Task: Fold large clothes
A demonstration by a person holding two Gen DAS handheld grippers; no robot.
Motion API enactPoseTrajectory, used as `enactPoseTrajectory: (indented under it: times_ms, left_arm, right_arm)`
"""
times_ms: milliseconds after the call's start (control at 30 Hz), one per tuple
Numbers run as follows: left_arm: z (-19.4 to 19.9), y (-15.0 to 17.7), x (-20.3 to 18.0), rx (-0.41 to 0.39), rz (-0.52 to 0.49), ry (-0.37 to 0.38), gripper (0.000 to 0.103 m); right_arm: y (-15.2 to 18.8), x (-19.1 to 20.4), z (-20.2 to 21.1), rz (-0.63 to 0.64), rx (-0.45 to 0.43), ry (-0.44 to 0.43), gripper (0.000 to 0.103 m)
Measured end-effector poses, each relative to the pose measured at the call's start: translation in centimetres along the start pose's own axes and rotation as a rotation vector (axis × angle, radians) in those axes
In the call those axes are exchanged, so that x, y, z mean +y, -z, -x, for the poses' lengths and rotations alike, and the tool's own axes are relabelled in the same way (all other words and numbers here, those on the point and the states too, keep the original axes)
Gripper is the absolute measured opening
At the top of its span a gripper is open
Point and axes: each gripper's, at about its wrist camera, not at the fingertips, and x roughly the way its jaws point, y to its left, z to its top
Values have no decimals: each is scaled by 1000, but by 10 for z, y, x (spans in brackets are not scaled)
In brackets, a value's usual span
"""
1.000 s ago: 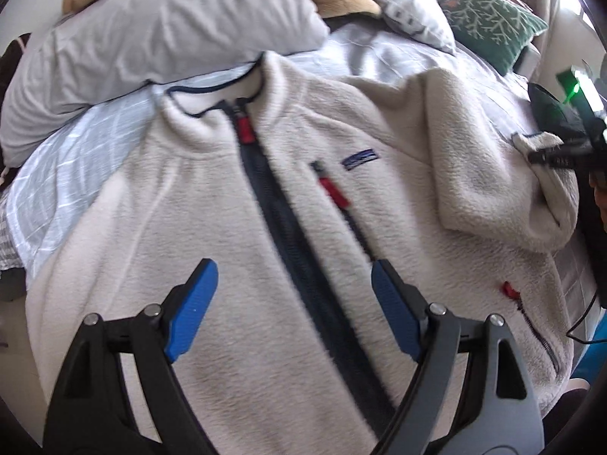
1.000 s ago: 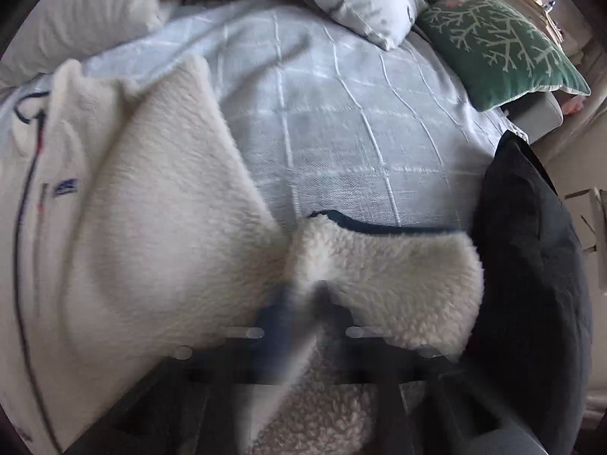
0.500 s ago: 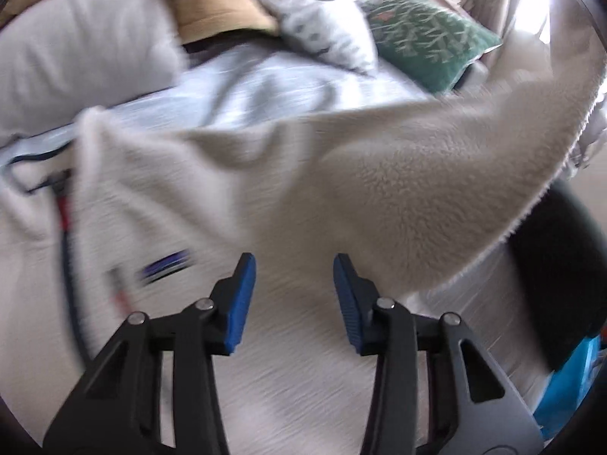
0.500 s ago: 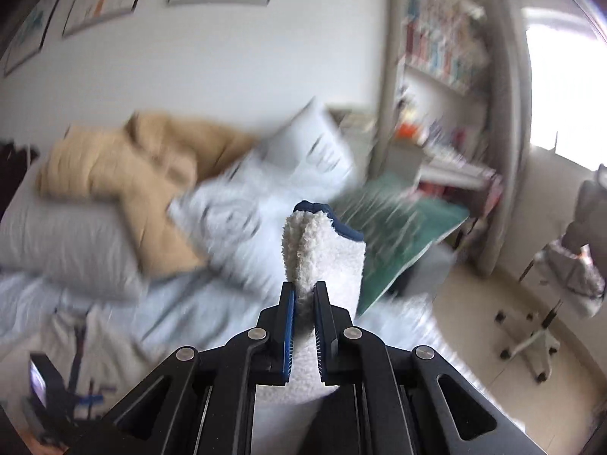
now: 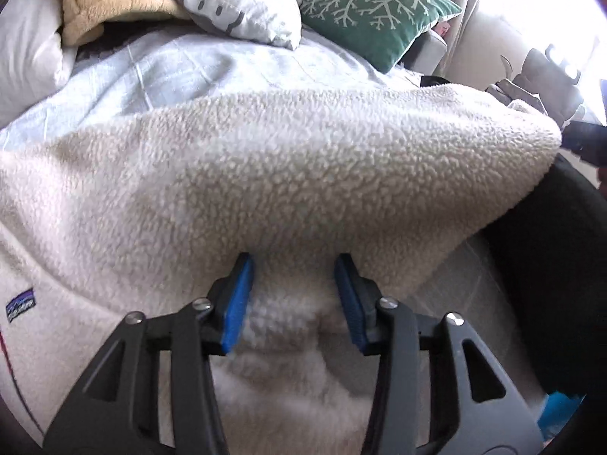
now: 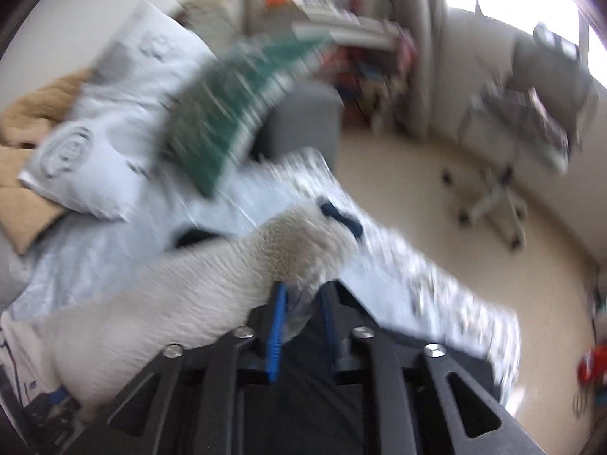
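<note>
While the fleece sleeve (image 5: 303, 174) stretches across, left claw (image 5: 292, 295) apart beneath it, right claw (image 6: 301, 314) clamped on its cuff

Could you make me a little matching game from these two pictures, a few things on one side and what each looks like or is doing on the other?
Things:
1. left gripper
2. right gripper
3. branch-pattern cushion
4. fleece jacket sleeve

Descriptions:
A. green, at the head of the bed
B. stretched out sideways, cream and fluffy
C. jaws apart, blue pads against the fleece
D. jaws close together on the sleeve's cuff end

Pairs: 1-C, 2-D, 3-A, 4-B
</note>
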Motion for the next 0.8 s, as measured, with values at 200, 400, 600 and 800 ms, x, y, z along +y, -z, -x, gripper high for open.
enactPoseTrajectory:
  times_ms: [200,400,600,800]
  left_arm:
    - [46,18,18,34,33,-43,72]
    - [108,47,46,18,76,-179,79]
    - [183,89,99,7,185,-294,82]
    - [255,145,171,-12,302,-421,82]
  right_arm:
    - [-5,-13,45,-31,-78,-5,61]
    - [-7,36,114,104,-129,-103,73]
    - [26,104,169,264,-126,-239,81]
    - [78,175,185,370,-73,-377,82]
